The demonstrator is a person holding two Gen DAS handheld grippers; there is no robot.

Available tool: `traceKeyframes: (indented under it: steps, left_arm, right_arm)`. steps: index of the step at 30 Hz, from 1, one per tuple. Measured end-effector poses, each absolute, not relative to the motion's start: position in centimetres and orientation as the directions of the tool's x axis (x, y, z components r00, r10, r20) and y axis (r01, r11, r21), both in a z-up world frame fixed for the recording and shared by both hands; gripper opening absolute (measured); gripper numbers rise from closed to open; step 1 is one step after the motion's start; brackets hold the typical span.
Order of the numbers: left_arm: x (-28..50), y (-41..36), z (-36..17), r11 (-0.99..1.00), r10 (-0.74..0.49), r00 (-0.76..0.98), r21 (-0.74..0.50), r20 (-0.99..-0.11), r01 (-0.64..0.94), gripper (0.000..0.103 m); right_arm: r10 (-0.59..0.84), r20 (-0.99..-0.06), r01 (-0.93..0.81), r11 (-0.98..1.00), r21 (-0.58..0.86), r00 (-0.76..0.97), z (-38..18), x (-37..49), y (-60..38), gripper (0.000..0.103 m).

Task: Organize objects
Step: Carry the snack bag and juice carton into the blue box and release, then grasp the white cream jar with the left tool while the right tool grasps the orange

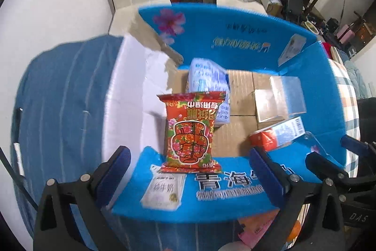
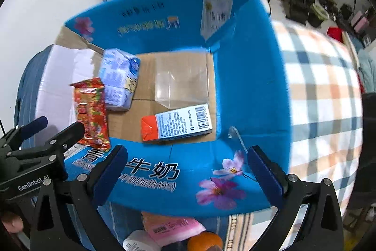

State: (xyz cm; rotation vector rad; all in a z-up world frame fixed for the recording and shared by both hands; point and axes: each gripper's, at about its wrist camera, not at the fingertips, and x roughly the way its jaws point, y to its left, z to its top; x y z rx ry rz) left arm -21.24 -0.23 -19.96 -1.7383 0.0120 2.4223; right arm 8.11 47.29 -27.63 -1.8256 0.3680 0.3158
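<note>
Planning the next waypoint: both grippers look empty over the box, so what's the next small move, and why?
Probably swing the right gripper down to the orange lying outside the box. Both grippers stand open and empty; the left gripper hangs above the red packet, which leans on the near wall. Loose items, a pink packet among them, wait in front of the box.

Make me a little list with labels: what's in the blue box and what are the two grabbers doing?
Container: blue box, flaps open
Red snack bag: leaning on the near flap, partly inside
Pale blue pack: inside, far left
Clear plastic box: inside, far right
Orange and white carton: lying flat, near right
Left gripper: open, holding nothing
Right gripper: open, holding nothing
Outside the box: orange and pink packet in front
</note>
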Motion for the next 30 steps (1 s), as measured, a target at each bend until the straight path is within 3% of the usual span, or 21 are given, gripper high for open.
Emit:
traceKeyframes:
  steps: [5,20,24,30]
  left_arm:
    - [-22.8,-2.3,-16.3,-0.988,0.116,-0.388,-0.069,-0.914,-0.135,0.103]
    - [-16.4,-1.0,-9.4,-0.985,0.151,-0.488,-0.093,-0.859,-0.142,0.103]
    - [-14.0,0.2,-12.3,-0.985,0.139,-0.43,-0.079,-0.892,-0.155,0.103]
    - [-10.2,3.2,-22.9,-0.972,0.176,-0.143,-0.149,-0.974,-0.181,0.103]
  right_arm:
    - [-0.062,-0.416,-0.418,-0.255,-0.872,0.907,-24.8,3.6,47.5,0.103]
    - [-0.131,-0.452,-0.468,-0.143,-0.872,0.882,-19.8,-4.8,45.7,0.103]
    - [-0.214,-0.424,-0.451,-0.095,-0.888,0.88,-18.1,-4.1,43.1,0.103]
    - [-0.417,-0.38,-0.427,-0.022,-0.904,0.826,-16.1,0.5,36.1,0.103]
